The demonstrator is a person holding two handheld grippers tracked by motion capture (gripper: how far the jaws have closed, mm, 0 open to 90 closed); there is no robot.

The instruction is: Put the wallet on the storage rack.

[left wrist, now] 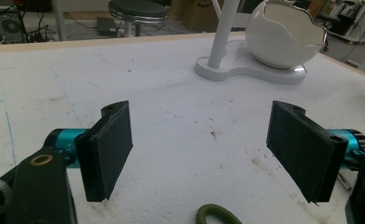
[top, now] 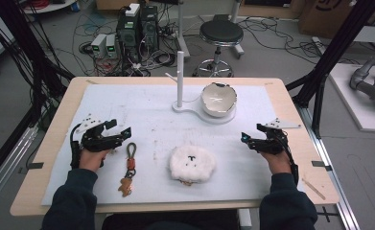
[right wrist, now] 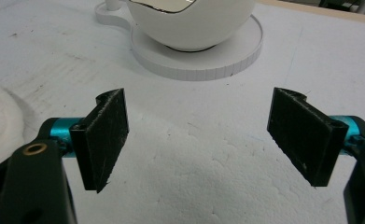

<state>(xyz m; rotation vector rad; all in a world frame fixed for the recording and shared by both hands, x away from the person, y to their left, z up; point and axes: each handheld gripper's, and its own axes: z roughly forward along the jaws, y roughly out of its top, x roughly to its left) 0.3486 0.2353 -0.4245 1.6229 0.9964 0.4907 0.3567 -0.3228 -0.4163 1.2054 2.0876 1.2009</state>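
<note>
Both grippers, L [top: 120, 132] & R [top: 250, 139], jaws wide apart, empty. Keychain [top: 129, 168] lies just right of L: I reckon light, floppy; I'd pinch the cord loop [left wrist: 217, 215].

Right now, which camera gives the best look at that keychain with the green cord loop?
The high view: the whole keychain with its green cord loop lies there beside the left gripper. The left gripper view catches just the loop's top at its bottom edge.

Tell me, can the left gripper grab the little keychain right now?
Probably yes. The left gripper is open, the keychain lies just beside it, and nothing sits between them on the white mat.
</note>
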